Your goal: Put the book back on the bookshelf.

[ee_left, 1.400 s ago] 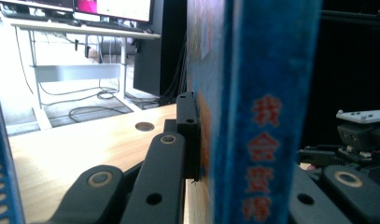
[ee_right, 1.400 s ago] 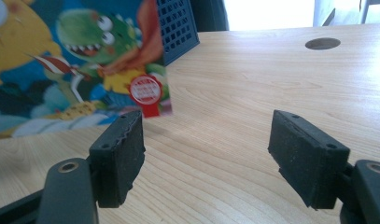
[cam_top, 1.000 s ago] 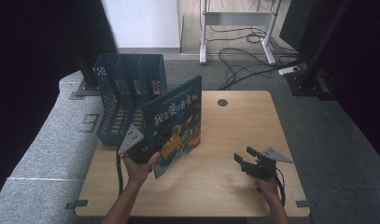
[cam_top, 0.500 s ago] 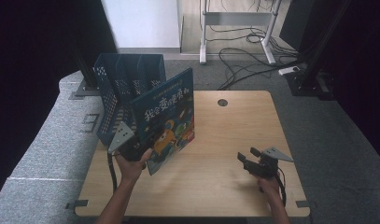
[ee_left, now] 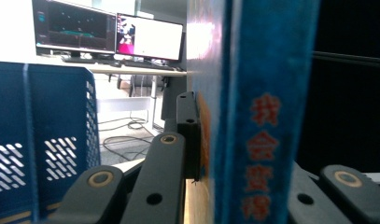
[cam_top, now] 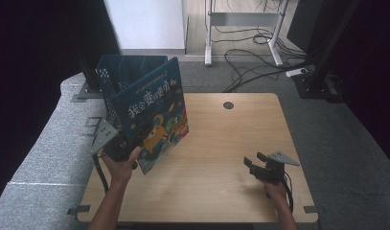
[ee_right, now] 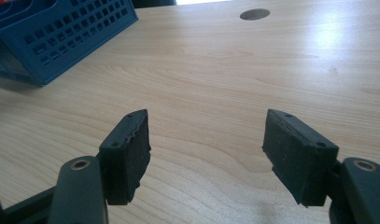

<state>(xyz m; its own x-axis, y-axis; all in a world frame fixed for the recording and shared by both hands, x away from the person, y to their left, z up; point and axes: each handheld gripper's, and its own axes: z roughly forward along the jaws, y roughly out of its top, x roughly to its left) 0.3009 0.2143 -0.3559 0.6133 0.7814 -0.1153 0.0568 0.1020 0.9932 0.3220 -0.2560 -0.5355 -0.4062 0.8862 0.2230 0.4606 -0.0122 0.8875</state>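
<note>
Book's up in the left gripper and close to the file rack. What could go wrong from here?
1. The left gripper clamps the book only near its lower corner, so the tall, tilted cover may swing or slip from the jaws.
2. The book's far edge overlaps the blue rack in the high view; it could catch a divider or the rim instead of entering a slot.
3. The right gripper hangs open and empty over the table, so nothing steadies the rack if bumped.

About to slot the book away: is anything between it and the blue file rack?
Nothing visible does. The book, clamped in the left tongs, is raised right in front of the blue file rack, whose upright dividers show open slots.
</note>
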